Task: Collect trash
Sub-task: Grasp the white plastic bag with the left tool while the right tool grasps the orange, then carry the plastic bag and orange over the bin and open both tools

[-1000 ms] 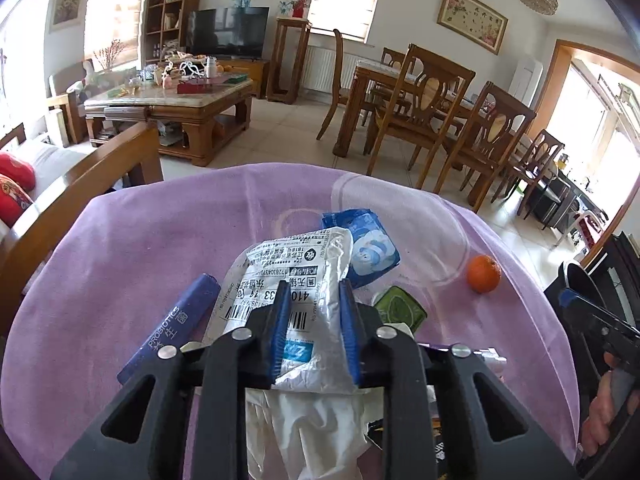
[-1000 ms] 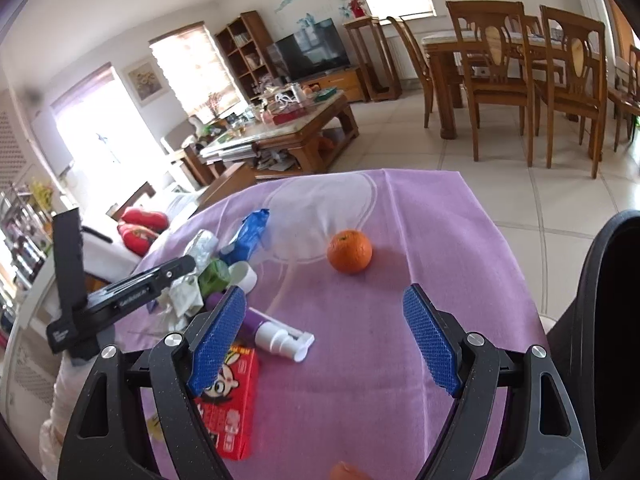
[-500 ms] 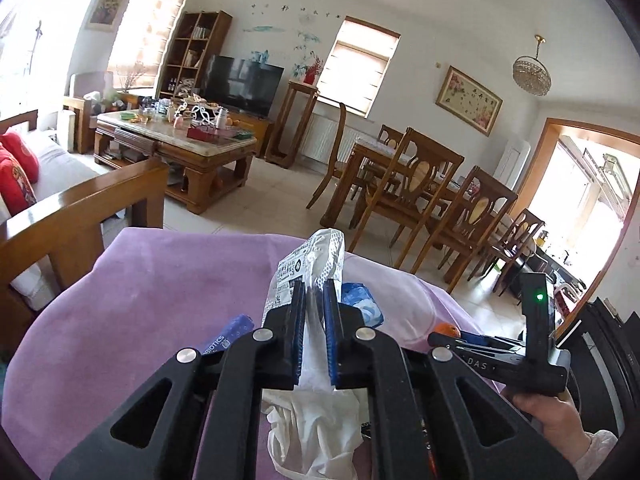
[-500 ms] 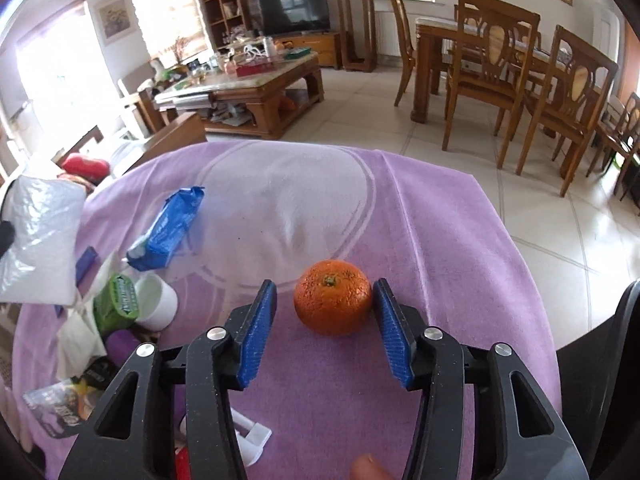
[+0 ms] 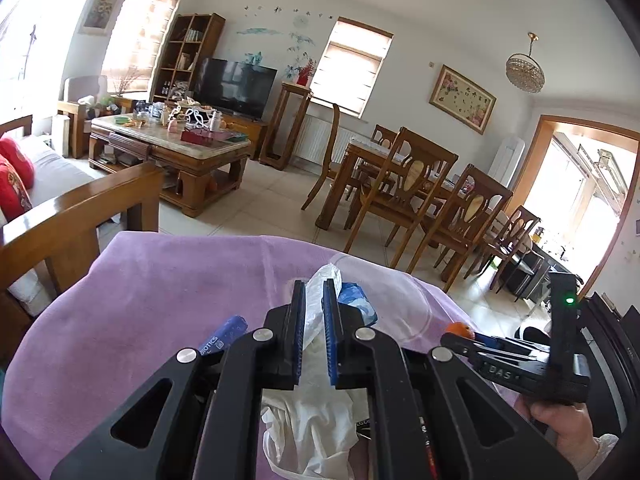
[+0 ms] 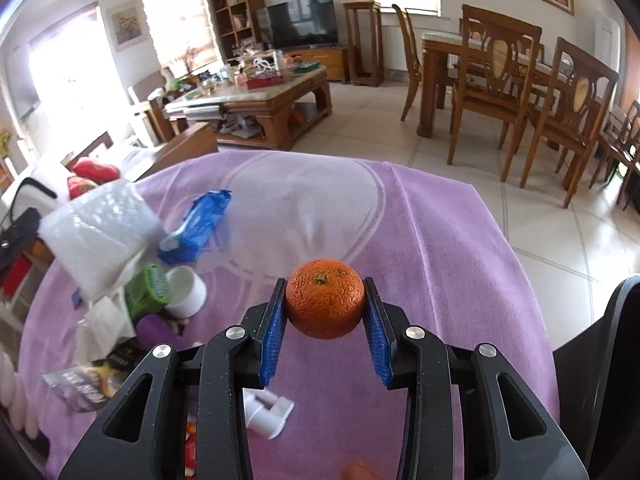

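Note:
My left gripper (image 5: 313,292) is shut on a white plastic wrapper (image 5: 316,320) and holds it above the purple tablecloth (image 5: 160,280). The wrapper also shows in the right wrist view (image 6: 96,228), raised at the left. My right gripper (image 6: 325,292) is shut on an orange (image 6: 325,298), its blue pads pressed on both sides. The right gripper and the orange (image 5: 460,329) show at the right of the left wrist view.
On the cloth at the left lie a blue packet (image 6: 196,226), a green pack (image 6: 148,290), a white cup (image 6: 185,292), a dark foil wrapper (image 6: 80,388) and a white pump cap (image 6: 266,412). A blue tube (image 5: 224,336) lies by my left gripper. A black bin rim (image 6: 600,360) stands at the right.
My right gripper moved forward and closed on the orange. My left gripper lifted the white wrapper off the pile and tilted up.

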A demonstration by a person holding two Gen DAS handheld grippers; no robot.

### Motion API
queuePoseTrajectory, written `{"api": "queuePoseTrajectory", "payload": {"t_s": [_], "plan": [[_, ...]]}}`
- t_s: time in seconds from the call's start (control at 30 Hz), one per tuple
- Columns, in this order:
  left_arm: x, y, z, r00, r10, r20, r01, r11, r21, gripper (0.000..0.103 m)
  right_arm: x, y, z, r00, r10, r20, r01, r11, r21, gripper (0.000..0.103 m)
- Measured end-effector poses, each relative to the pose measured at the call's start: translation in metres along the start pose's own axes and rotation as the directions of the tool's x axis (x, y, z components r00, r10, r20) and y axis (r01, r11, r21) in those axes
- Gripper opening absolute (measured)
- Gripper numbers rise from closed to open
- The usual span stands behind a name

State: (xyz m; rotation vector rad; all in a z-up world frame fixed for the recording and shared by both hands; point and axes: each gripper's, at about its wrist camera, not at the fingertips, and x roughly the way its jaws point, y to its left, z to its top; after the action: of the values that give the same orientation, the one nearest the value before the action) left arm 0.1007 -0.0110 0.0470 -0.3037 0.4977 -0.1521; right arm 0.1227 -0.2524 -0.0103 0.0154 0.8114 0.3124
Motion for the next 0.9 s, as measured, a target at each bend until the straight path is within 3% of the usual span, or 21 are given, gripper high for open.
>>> {"api": "queuePoseTrajectory", "payload": {"t_s": [0.23,0.33,0.4,0.5,0.53,0.57,0.73,0.9], "plan": [[0.017,-0.007,-0.004,0.997,0.053,-0.062,-0.049,0.997,0.066,0.015,-0.06,-0.005,-0.016,0.995,0.087,0.04,-0.087,0.996,0.009,0.037],[0.04,-0.006,-0.012,0.983,0.091,-0.159,-0.078,0.993,0.086,0.033,-0.078,-0.01,-0.025,0.993,0.103,0.049,-0.104,0.995,0.01,0.037],[0.052,-0.005,-0.018,0.974,0.079,-0.213,-0.062,0.995,0.082,0.034,-0.089,-0.011,-0.032,0.992,0.113,0.054,-0.114,0.993,0.004,0.037],[0.054,-0.007,-0.019,0.977,0.067,-0.202,-0.048,0.994,0.095,0.028,-0.103,-0.013,-0.041,0.992,0.11,0.066,-0.11,0.994,-0.008,0.037],[0.054,-0.007,-0.02,0.977,0.062,-0.203,-0.043,0.994,0.096,0.017,-0.105,-0.013,-0.043,0.991,0.113,0.066,-0.112,0.994,-0.007,0.037],[0.054,-0.005,-0.021,0.978,0.059,-0.202,-0.041,0.995,0.09,0.014,-0.108,-0.014,-0.044,0.991,0.116,0.066,-0.116,0.993,-0.005,0.037],[0.031,-0.012,-0.017,0.991,0.013,-0.135,-0.006,0.999,0.052,0.013,-0.123,-0.018,-0.05,0.988,0.134,0.079,-0.134,0.991,0.0,0.037],[0.003,-0.058,-0.013,0.995,-0.051,-0.092,0.062,0.991,0.119,0.013,-0.147,-0.032,-0.052,0.98,0.156,0.122,-0.161,0.987,0.03,0.037]]}}
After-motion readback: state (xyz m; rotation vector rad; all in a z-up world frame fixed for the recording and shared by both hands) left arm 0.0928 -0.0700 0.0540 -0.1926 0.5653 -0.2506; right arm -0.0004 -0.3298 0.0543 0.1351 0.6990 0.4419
